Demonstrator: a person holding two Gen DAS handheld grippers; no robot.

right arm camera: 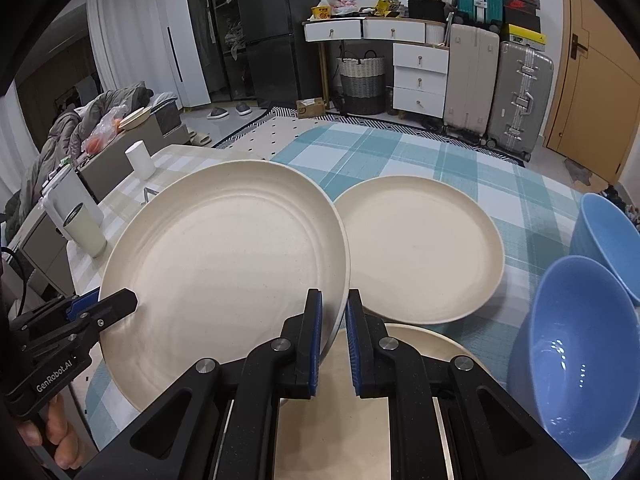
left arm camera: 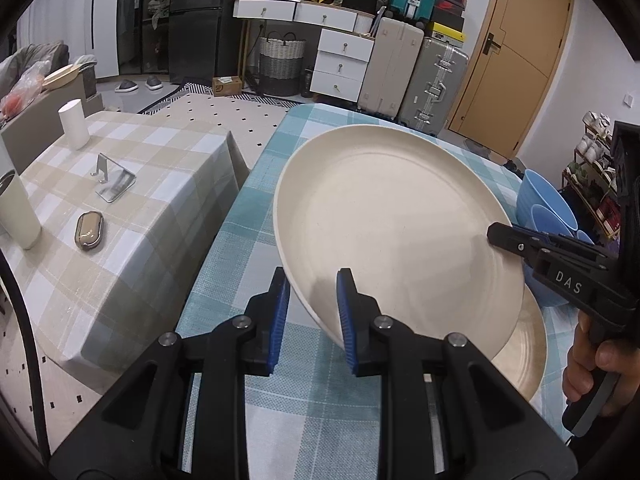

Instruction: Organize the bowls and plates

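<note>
A large cream plate [left arm camera: 392,224] [right arm camera: 224,272] is held tilted above the blue-checked table [left arm camera: 256,200] by both grippers. My left gripper [left arm camera: 313,280] straddles its near-left rim; in the right wrist view it [right arm camera: 116,302] sits on the plate's left edge. My right gripper [right arm camera: 333,300] grips the plate's right rim; in the left wrist view it [left arm camera: 498,234] sits on the right edge. A second cream plate [right arm camera: 420,248] lies flat on the table. A third cream plate [right arm camera: 420,344] [left arm camera: 524,348] lies under the held one. Two blue bowls [right arm camera: 576,352] [right arm camera: 608,236] stand at the right.
A side table with a beige checked cloth [left arm camera: 120,200] stands to the left, with a white cup [left arm camera: 74,124], a phone stand [left arm camera: 114,182], a small dark case [left arm camera: 89,232] and a tumbler [left arm camera: 16,212]. Suitcases [right arm camera: 516,96] and drawers [right arm camera: 420,76] stand at the far wall.
</note>
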